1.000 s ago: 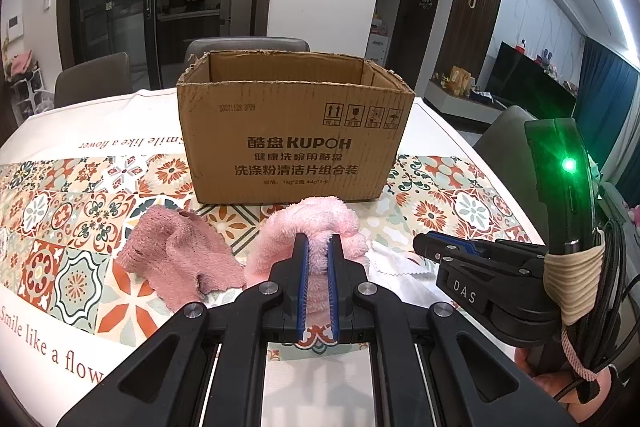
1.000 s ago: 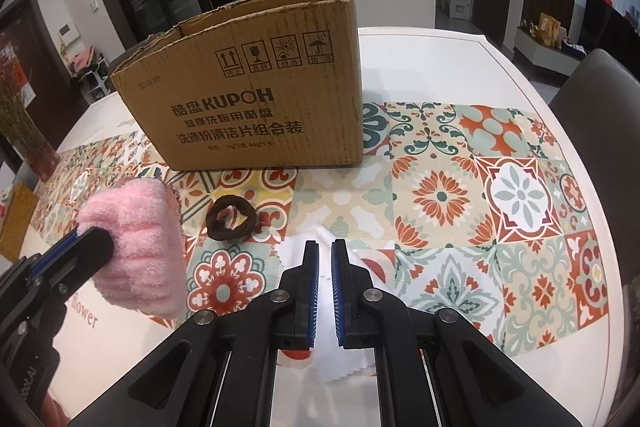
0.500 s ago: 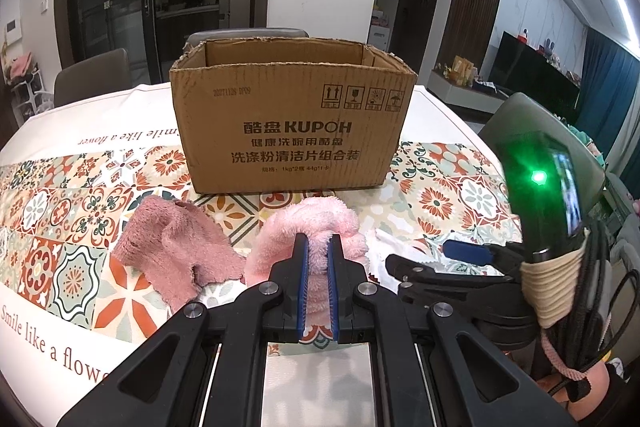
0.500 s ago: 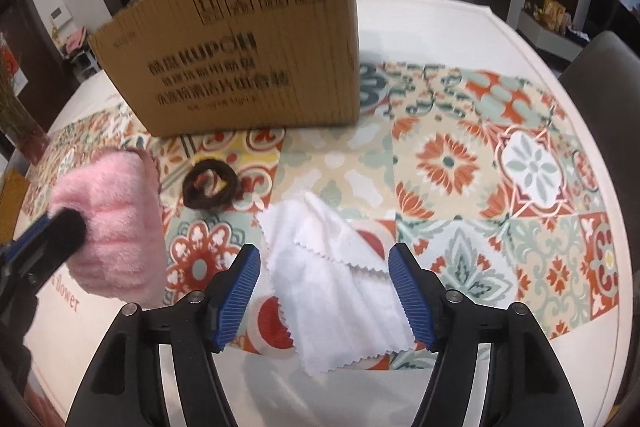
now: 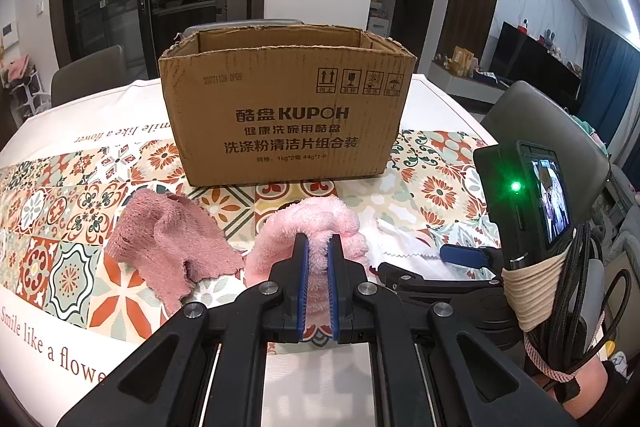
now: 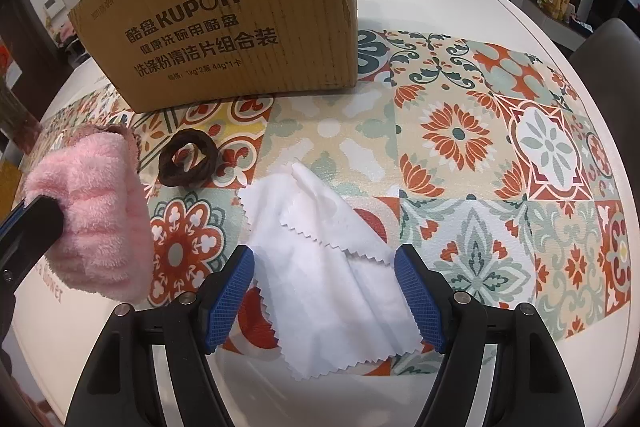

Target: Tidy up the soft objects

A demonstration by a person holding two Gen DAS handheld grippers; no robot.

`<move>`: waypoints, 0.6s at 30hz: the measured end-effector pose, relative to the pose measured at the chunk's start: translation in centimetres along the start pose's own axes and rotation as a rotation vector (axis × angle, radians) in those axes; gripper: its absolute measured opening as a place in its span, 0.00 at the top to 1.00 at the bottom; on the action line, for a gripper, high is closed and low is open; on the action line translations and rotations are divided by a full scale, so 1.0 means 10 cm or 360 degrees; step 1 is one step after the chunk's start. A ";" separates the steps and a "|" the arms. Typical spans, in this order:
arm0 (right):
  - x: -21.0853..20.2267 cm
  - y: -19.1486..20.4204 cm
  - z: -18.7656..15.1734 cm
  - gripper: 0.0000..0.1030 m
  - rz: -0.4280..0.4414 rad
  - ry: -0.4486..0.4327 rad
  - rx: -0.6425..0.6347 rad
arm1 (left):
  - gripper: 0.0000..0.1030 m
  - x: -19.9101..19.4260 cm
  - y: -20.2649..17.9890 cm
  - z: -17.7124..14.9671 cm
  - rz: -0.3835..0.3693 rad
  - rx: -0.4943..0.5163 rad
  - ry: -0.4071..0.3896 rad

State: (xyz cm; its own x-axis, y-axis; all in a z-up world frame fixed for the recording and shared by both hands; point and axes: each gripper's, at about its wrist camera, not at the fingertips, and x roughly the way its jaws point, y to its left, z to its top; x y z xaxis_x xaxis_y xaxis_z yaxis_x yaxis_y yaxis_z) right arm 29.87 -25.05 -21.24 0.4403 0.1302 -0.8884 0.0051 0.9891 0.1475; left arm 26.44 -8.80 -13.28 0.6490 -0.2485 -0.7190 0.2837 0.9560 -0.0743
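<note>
My left gripper (image 5: pixel 317 247) is shut on a fluffy light-pink cloth (image 5: pixel 308 223) and holds it above the table in front of the open cardboard box (image 5: pixel 286 115). The pink cloth also shows at the left of the right wrist view (image 6: pixel 96 219). My right gripper (image 6: pixel 324 267) is open, its blue pads on either side of a white zigzag-edged cloth (image 6: pixel 332 275) lying on the table. A dusty-pink ragged cloth (image 5: pixel 172 243) lies left of the held cloth. A dark brown hair tie (image 6: pixel 188 163) lies near the box (image 6: pixel 228 11).
The patterned tile runner (image 6: pixel 500 147) covers the white table. A dark chair (image 5: pixel 552 135) stands at the right edge, another chair (image 5: pixel 86 75) behind the table at left. The right gripper's body with a green light (image 5: pixel 516 187) is close on the right.
My right gripper has opened wide and lowered over the white cloth. My left gripper has stayed shut on the pink cloth and lifted it slightly.
</note>
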 end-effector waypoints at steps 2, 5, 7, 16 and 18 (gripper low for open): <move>0.00 0.01 0.00 0.29 -0.0010 -0.0001 -0.0003 | 0.90 0.00 0.00 0.00 0.0002 0.0001 0.0001; -0.01 0.02 0.00 0.36 -0.0044 -0.0003 -0.0009 | 0.90 0.00 0.01 0.00 0.0005 -0.0002 0.0003; -0.02 0.02 0.00 0.51 -0.0067 -0.0009 -0.0010 | 0.90 -0.01 0.01 -0.01 0.0007 -0.0001 0.0004; -0.03 0.00 -0.01 0.92 -0.0027 0.0001 -0.0013 | 0.90 -0.03 0.01 -0.01 -0.0011 -0.0003 0.0001; -0.06 0.01 -0.03 0.92 -0.0014 -0.0014 0.0003 | 0.90 -0.04 0.02 -0.02 -0.0011 -0.0009 -0.0001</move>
State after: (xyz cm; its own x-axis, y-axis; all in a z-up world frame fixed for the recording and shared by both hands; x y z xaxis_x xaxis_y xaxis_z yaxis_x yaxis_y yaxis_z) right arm 29.34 -25.03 -20.83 0.4479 0.1212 -0.8858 0.0105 0.9900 0.1407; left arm 26.11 -8.49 -13.11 0.6474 -0.2555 -0.7181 0.2844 0.9551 -0.0834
